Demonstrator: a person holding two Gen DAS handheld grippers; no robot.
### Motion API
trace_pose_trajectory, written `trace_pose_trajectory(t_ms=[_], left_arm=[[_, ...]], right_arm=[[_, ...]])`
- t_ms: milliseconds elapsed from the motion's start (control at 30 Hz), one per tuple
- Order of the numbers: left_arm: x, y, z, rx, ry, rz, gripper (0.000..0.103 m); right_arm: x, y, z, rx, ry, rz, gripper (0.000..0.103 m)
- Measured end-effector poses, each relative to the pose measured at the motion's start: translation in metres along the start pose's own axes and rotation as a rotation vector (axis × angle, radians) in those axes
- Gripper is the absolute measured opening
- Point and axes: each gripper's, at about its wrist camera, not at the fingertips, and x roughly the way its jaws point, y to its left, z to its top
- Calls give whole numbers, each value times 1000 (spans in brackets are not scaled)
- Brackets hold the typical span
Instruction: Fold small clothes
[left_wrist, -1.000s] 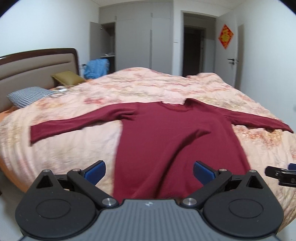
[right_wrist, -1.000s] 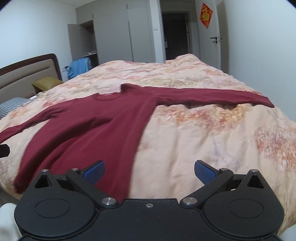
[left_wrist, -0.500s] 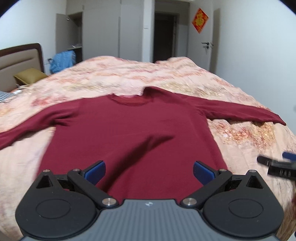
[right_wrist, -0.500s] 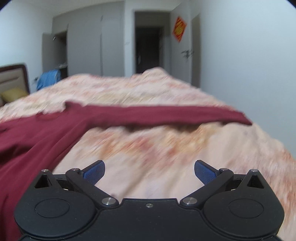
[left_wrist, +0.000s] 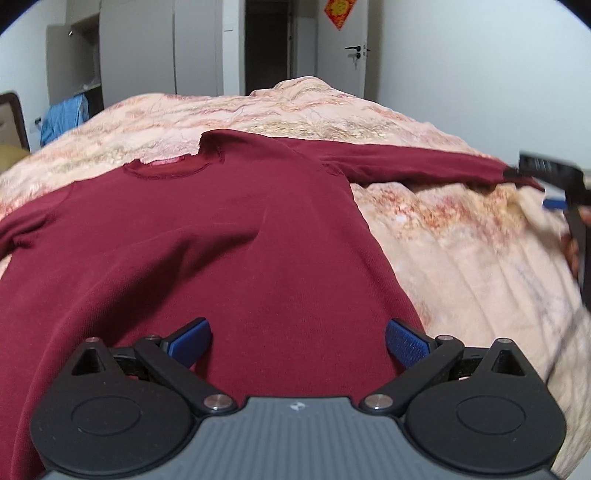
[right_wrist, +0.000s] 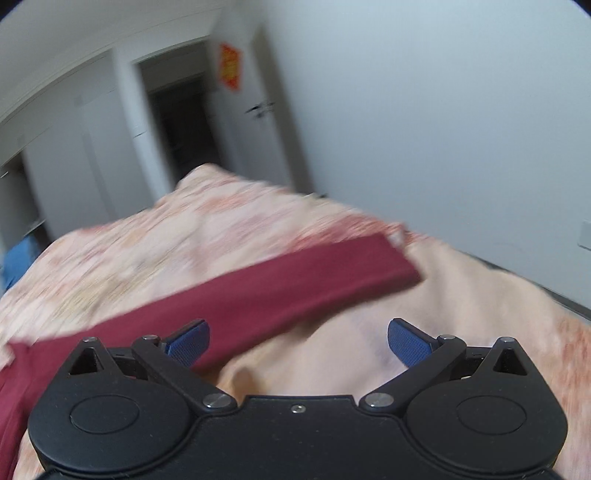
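A dark red long-sleeved top (left_wrist: 207, 240) lies flat on the bed, front up, sleeves spread to both sides. My left gripper (left_wrist: 297, 341) is open and empty, low over the top's lower body near its right side edge. My right gripper (right_wrist: 298, 341) is open and empty, hovering over the right sleeve (right_wrist: 258, 291) close to its cuff. It also shows in the left wrist view (left_wrist: 554, 184) at the far right, by the cuff end of that sleeve (left_wrist: 424, 164). The left sleeve's end is out of view.
A peach floral quilt (left_wrist: 461, 251) covers the whole bed. The bed's right edge drops off beside a white wall (right_wrist: 443, 129). Wardrobes (left_wrist: 147, 55), a dark doorway (left_wrist: 266, 44) and a blue garment (left_wrist: 62, 118) are at the far end.
Both grippers moved right and closer to the bed. The left now sits low over the top's body. The right swung out to the right sleeve's cuff. Both stayed open.
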Motion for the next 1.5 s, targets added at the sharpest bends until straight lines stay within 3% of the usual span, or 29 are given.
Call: trace_pose_trajectory(t_ms=[133,300,333,400,433,567,700,900,1100,1300,1500], left_arm=[[-1,2,4,-3,19,-22,103],[-11,19,21,-59,51,-68,103],[-13,22,25,-66,55,-55,103],[-19,29,32,-71,57,-9,103],[-21,33,36,-71,58,16,103],[-31,54,46,-80,31,68,103],[-41,77,50,-98,5,90,103],[-52,111,53,-138,-30,141,103],[-69,149,50,-231,-91,222,103],[-87,187,39,-310,-130,284,103],[-100,213,23,-358,-135,331,103]], right_arm=[[29,-20,14,130,6,-62,93],[45,-31,18,216,-10,-165,44],[48,-30,20,215,-13,-175,38],[51,-27,24,193,-18,-181,13],[52,-24,27,175,-21,-184,9],[37,5,39,46,-95,-162,6],[13,54,51,-115,-187,-74,6],[-29,159,53,-354,-298,146,6],[-76,281,25,-565,-373,392,6],[-109,389,-33,-678,-291,595,6],[-123,458,-118,-854,-140,688,6]])
